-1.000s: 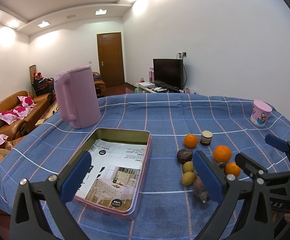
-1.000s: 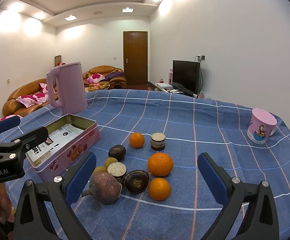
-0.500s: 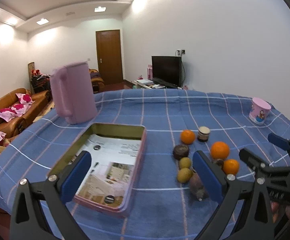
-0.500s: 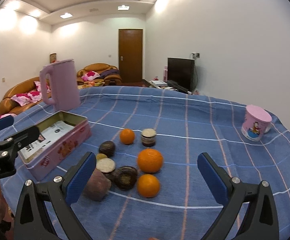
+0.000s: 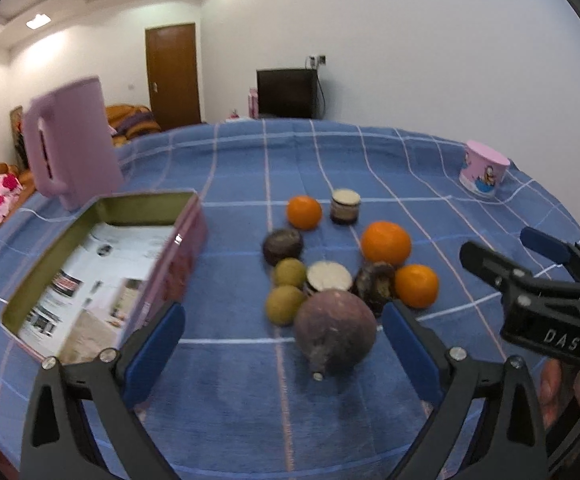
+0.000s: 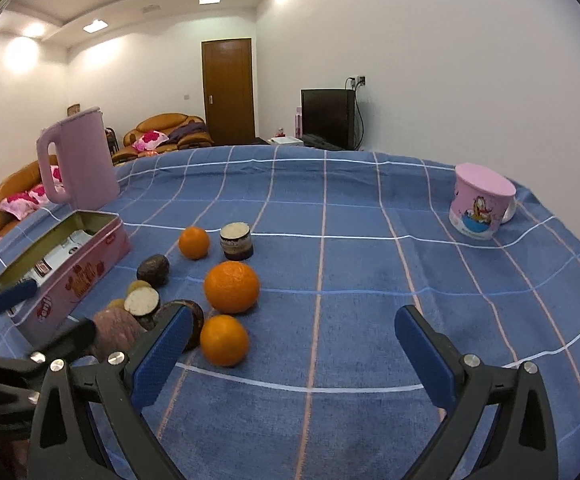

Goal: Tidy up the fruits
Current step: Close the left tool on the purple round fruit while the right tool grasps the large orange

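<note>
Left wrist view: my left gripper hangs over the counter draped in blue checked cloth, its jaws wide and just beginning to close. The dull purple, round, rough-skinned fruit with a stubby stem sits between the blue pads but touches neither. It lies dead ahead at twelve o'clock, slightly toward my right pad, and its long axis runs straight at me, stem end nearest. Behind it, from eleven to one o'clock, cluster two small olive-green round fruits, a halved dark fruit showing white flesh, a dark wrinkled fruit and three oranges. The open pink rectangular tin lined with printed paper waits at ten o'clock, well apart from the fruit pile. My right gripper shows at three o'clock.

Right wrist view: my right gripper is also spread wide and holds nothing; only bare cloth lies between its pads. The purple fruit sits at nine o'clock, half hidden behind my left pad, and beside the other gripper's black finger. The nearest orange lies at eleven o'clock. I judge the left hand nearer the purple fruit, and the tin lies on its side.
</note>
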A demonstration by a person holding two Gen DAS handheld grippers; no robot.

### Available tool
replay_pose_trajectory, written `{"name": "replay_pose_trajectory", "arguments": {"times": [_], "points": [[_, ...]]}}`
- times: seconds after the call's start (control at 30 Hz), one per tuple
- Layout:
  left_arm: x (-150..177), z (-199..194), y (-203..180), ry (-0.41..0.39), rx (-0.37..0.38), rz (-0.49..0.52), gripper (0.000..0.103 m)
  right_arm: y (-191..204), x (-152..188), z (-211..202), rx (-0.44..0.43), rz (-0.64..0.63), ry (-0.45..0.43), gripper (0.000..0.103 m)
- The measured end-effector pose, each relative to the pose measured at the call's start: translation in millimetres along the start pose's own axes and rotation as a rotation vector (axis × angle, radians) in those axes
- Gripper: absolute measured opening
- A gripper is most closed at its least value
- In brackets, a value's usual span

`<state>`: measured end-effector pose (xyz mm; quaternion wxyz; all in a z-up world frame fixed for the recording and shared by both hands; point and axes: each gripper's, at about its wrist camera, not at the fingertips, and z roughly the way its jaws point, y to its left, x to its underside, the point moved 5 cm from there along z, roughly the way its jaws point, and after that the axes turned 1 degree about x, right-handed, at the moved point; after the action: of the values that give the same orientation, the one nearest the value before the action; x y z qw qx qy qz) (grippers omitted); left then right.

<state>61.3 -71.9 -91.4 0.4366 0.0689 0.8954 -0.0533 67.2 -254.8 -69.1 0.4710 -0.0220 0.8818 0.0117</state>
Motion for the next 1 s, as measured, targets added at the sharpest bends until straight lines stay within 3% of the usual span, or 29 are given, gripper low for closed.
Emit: {"name": "replay_pose_trajectory", "arguments": {"times": [0.1, 0.17, 0.23, 0.4, 0.5, 0.57, 0.77, 1.0], "points": [[4, 8, -6, 0.032, 0.032, 0.009, 0.087, -1, 1, 5, -0.011, 0.001, 0.026, 0.099], [5, 11, -9, 0.048, 0.050, 0.015, 0.079, 0, 3, 11, -0.028, -0.002, 0.059, 0.085], [5, 14, -13, 0.058, 0.057, 0.027, 0.078, 2, 4, 17, -0.045, -0.009, 0.086, 0.079], [4, 18, -19, 0.080, 0.089, 0.052, 0.070, 16, 7, 24, -0.077, -0.067, 0.125, 0.079], [4, 18, -24, 0.082, 0.112, 0.073, 0.059, 26, 11, 35, -0.123, -0.097, 0.174, 0.067], [4, 17, -26, 0.080, 0.125, 0.084, 0.051, 29, 11, 41, -0.159, -0.087, 0.198, 0.064], [3, 17, -22, 0.080, 0.139, 0.072, 0.056, 33, 14, 52, -0.234, -0.051, 0.246, 0.063], [6, 14, -29, 0.063, 0.129, 0.124, 0.051, 34, 17, 57, -0.305, -0.017, 0.289, 0.058]]}}
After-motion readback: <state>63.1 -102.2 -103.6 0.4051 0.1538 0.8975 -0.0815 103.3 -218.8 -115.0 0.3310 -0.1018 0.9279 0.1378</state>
